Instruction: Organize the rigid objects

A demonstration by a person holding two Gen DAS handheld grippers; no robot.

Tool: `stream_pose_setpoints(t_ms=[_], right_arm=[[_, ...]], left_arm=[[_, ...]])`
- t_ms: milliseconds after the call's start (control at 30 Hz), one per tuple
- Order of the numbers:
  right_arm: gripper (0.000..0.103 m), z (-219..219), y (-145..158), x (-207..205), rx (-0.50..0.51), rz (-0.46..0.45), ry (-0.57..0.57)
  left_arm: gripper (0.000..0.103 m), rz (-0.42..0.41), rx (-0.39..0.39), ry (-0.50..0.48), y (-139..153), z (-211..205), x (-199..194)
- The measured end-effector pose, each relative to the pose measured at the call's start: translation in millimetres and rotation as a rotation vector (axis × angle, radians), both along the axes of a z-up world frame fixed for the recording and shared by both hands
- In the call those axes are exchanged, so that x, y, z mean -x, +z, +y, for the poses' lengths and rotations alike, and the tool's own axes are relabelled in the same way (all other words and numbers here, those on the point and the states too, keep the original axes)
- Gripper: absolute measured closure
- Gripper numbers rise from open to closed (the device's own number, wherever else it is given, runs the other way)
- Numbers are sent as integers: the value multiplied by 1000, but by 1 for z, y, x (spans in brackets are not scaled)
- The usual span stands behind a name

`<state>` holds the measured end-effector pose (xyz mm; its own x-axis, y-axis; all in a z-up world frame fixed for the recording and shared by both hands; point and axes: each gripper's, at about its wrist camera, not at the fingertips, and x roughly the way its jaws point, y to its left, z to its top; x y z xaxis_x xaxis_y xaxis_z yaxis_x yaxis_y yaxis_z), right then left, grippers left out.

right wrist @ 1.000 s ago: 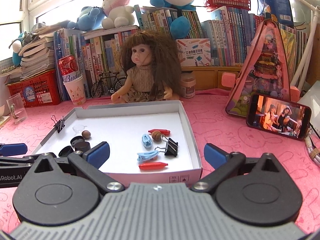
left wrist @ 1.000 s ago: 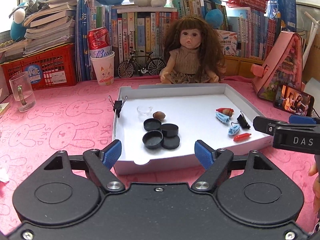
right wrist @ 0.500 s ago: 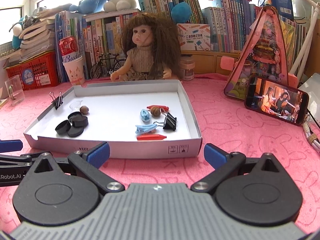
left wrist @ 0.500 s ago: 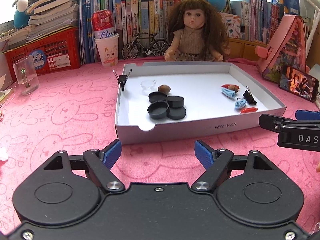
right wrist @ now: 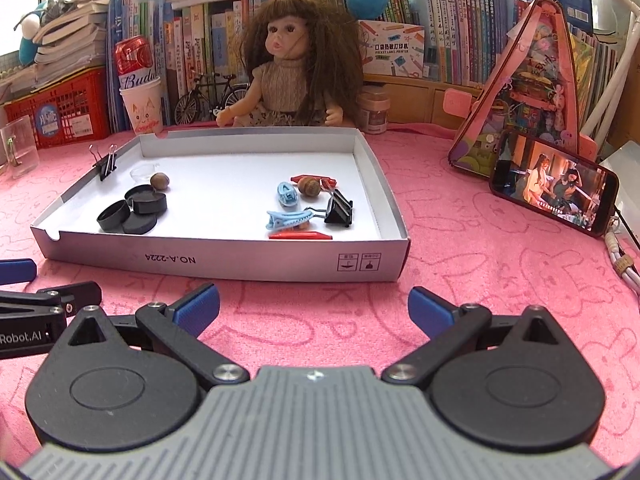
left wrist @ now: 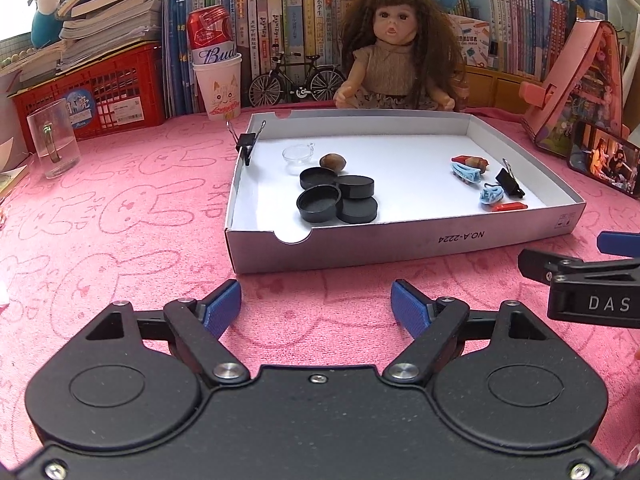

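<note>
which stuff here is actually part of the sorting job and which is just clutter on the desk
Part of the job:
white tray
black round lids
brown nut
small clear cup
blue hair clips
red clips
loose binder clip

Just lying about:
doll
phone
beer can in a paper cup
glass mug
toy bicycle
books

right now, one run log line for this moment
left gripper: jaws opening, empty | right gripper: open, empty | shallow white cardboard tray: untouched

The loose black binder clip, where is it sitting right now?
In the right wrist view the binder clip lies inside the white tray, toward its right wall, beside the blue hair clip and just behind the red clip.
</note>
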<state>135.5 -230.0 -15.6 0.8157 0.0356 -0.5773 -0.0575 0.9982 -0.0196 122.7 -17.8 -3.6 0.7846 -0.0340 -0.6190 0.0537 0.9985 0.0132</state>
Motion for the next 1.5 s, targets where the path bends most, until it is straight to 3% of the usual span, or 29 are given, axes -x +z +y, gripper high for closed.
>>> stream_pose_setpoints(t_ms=[200,733,1500], right_arm=[[0,-1,-7,-8,-12,67,-5],[0,0,-7,-9,-5,68,-3],[0,-1,-7,-9,-5,69,-2]], left_arm=[[17,-1,6,9,-2,2,-3],[1,25,11,42,-5,5,-14],[0,26,12,43,-5,5,-14]])
